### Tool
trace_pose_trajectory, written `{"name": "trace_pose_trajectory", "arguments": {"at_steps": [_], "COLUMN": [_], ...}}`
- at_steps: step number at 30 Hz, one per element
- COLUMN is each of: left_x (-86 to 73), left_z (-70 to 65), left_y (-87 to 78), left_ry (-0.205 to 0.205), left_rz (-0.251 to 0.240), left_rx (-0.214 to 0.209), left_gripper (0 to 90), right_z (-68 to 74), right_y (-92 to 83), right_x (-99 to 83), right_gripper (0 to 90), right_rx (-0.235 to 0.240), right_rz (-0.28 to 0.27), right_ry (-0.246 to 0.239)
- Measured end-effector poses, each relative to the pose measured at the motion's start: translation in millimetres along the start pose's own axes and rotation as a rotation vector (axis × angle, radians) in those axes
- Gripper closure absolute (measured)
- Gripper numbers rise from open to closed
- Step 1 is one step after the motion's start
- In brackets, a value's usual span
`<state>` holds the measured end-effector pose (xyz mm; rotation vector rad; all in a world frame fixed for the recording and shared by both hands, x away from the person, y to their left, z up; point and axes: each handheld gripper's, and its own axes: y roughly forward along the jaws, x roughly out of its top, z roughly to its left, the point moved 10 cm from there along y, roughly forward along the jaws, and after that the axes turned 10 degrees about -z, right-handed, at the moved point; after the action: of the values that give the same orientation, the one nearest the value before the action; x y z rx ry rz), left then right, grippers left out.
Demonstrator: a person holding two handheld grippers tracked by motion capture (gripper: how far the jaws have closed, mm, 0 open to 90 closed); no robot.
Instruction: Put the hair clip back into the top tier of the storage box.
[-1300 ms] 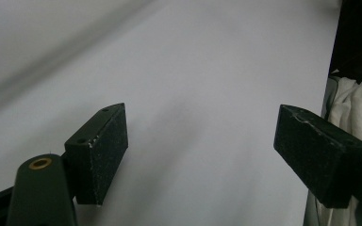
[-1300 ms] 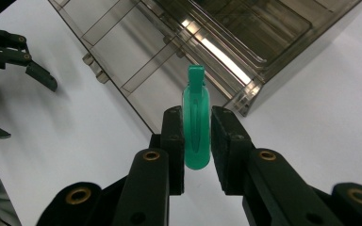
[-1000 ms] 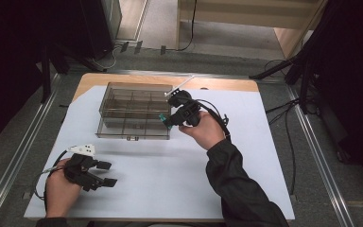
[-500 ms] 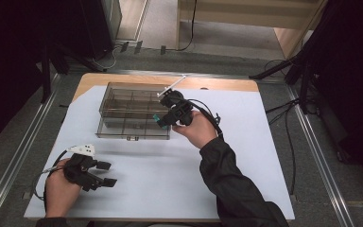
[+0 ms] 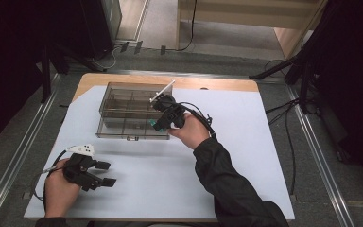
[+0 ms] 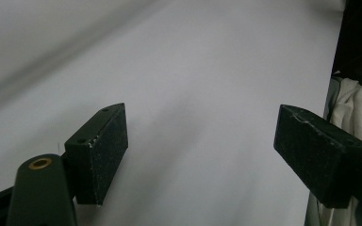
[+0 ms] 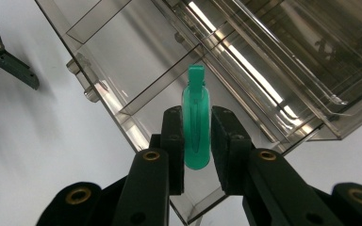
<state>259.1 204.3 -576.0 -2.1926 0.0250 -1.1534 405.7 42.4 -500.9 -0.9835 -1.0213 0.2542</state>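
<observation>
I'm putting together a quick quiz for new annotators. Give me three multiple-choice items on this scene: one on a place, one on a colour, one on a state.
1. Where is the small piece that the right gripper holds?
A. over the clear divided box
B. lying on the white sheet near the left gripper
C. on the floor beside the table

2. What colour is the held piece?
A. red
B. green
C. yellow

3. How do the jaws of the left gripper stand?
A. shut on a cloth
B. shut on the box's rim
C. open, with nothing between them

Answers:
1 A, since the right gripper view shows the clear divided box and its compartments right behind the piece.
2 B, since it shows green between the black pads.
3 C, since the left gripper view shows the pads far apart over the bare white sheet.
</observation>
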Motion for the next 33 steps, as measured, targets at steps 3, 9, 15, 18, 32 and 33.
{"name": "trace_pose_trajectory", "arguments": {"at_steps": [3, 9, 15, 18, 32, 33], "left_x": [0.1, -0.2, -0.4, -0.4, -0.6, -0.6], "left_z": [-0.2, -0.2, -0.2, -1.0, -0.7, -0.8], "left_y": [0.2, 0.8, 0.8, 1.2, 1.1, 1.0], "left_ry": [0.0, 0.001, 0.001, 0.002, 0.0, 0.0], "left_rz": [0.0, 0.003, 0.005, 0.008, 0.008, 0.008], "left_rx": [-0.001, 0.001, 0.001, 0.001, 0.001, -0.001], "left_gripper": [19.0, 19.1, 19.1, 19.1, 19.1, 19.1], "right_z": [0.5, -0.7, -1.8, -2.5, -2.8, -2.6], "right_y": [2.1, 6.6, 9.9, 10.4, 13.6, 13.7], "right_x": [-0.9, -3.8, -5.6, -5.6, -7.1, -6.9], "right_gripper": [77.5, 77.5, 77.3, 77.2, 76.3, 75.1], "right_rx": [-0.001, -0.018, -0.017, -0.024, -0.009, -0.006], "right_rz": [0.004, 0.022, 0.032, 0.03, 0.027, 0.024], "right_ry": [0.0, -0.007, -0.003, -0.002, 0.01, 0.012]}}
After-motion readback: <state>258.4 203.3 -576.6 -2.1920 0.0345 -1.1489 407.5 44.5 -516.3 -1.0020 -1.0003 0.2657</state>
